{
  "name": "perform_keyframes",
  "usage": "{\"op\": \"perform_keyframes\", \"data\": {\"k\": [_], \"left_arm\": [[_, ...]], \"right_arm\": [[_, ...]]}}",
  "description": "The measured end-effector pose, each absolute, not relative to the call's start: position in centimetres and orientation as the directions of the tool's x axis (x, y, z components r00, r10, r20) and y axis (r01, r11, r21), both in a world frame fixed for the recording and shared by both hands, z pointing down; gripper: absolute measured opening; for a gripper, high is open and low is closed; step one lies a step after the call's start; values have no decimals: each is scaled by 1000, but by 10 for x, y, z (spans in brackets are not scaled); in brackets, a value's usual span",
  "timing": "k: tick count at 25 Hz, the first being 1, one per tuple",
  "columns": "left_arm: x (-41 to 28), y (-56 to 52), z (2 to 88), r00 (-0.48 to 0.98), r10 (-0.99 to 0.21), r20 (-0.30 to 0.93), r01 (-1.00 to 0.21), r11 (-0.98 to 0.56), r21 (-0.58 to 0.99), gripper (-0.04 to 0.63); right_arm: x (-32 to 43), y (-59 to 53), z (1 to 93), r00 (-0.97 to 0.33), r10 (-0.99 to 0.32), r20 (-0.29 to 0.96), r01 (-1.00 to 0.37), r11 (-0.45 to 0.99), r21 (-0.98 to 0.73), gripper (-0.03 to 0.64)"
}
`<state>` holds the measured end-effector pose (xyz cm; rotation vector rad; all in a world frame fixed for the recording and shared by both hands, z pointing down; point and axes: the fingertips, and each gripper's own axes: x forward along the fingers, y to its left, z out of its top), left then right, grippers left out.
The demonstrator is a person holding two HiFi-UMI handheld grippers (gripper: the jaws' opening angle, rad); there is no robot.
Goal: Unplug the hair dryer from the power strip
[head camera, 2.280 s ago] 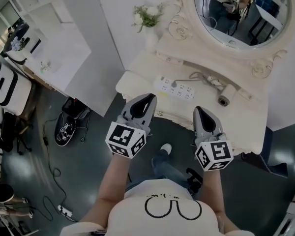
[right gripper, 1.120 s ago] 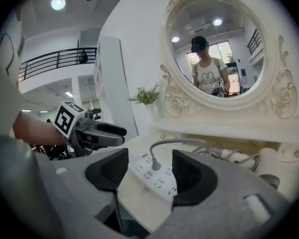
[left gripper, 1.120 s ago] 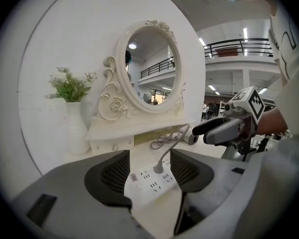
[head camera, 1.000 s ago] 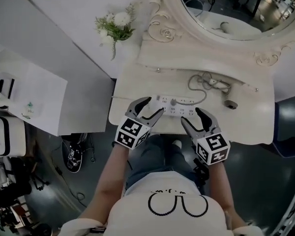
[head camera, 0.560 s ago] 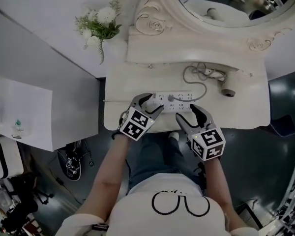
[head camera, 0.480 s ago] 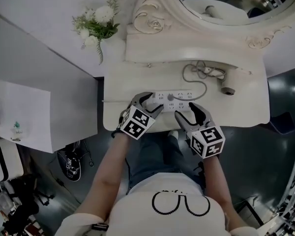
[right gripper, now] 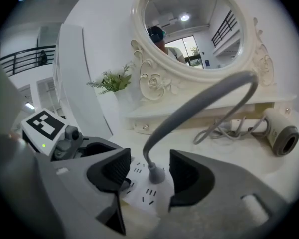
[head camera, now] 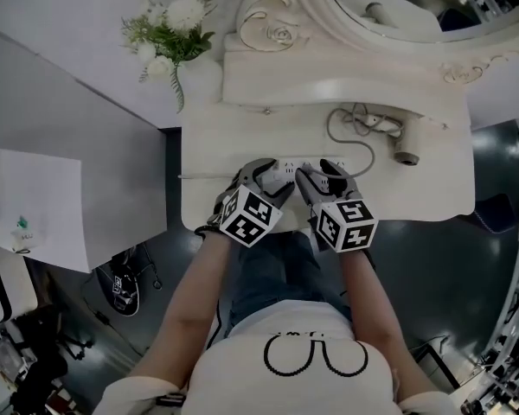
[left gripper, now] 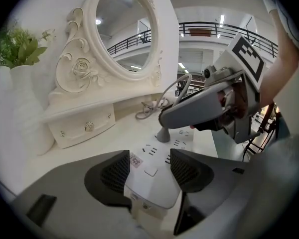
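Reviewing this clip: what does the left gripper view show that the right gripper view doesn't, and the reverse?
Left gripper view only: the end of the strip between its own fingers, and the right gripper from the side. Right gripper view only: the dryer, the left gripper with its cube, and its own fingers closing around the plug, not yet touching it. Both: mirror, flowers, drawer knob, strip, plug, cord.

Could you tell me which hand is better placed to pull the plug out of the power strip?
Right. The right tongs, closing, flank the grey plug; the left tongs grip one end of the power strip.
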<state>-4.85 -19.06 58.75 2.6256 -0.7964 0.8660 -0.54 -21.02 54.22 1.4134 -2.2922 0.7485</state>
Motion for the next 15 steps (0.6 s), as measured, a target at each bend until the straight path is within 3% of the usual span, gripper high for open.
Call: {"op": "perform_keyframes", "data": {"k": [7, 15], "left_arm": [[-49, -191, 587, 678, -425, 601, -577, -813, 77, 252], [-49, -191, 588, 666, -418, 618, -588, -804, 89, 255]], "right_arm": [[-9, -219, 555, -388, -738, 552, -917, 367, -154, 65], [-13, -216, 553, -400, -714, 574, -909, 390, -148, 46]]}}
